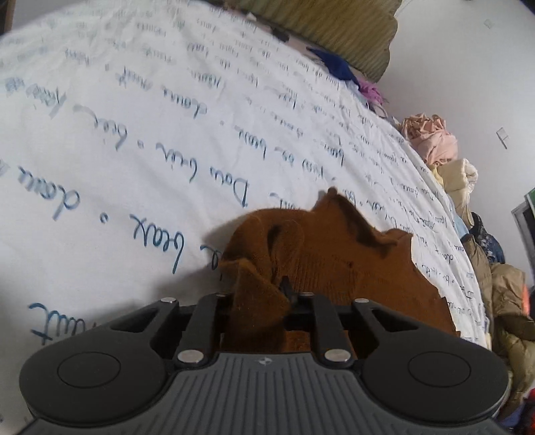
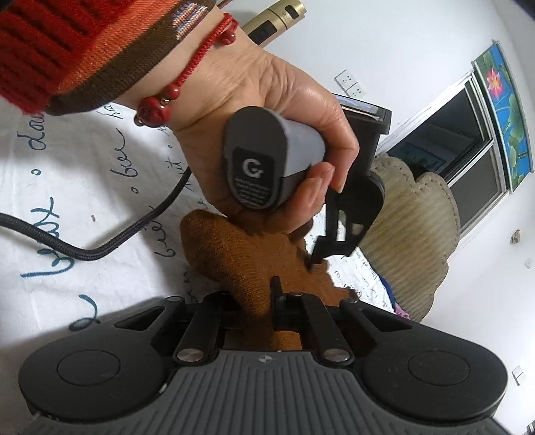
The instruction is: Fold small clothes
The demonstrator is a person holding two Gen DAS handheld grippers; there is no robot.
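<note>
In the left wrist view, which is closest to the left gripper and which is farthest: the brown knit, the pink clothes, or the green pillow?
1. Brown knit: pinched in the left gripper.
2. Pink clothes: farther, at the bed's right edge.
3. Green pillow: farthest, at the top.

White bedsheet [image 1: 140,110] printed with blue cursive script, covering most of the surface. Far end: olive ribbed cushion [image 1: 337,30] against the white wall [image 1: 468,67]. Along the sheet's right edge, a heap of clothes: dark blue piece [image 1: 337,65], purple scrap [image 1: 369,90], crumpled pink garment [image 1: 431,137], cream item [image 1: 458,184], khaki padded jacket [image 1: 508,301] nearest. Right wrist view: black braided cable [image 2: 100,247] trailing across the sheet at left; window [image 2: 461,147] and lotus picture [image 2: 505,110] at far right.
</note>
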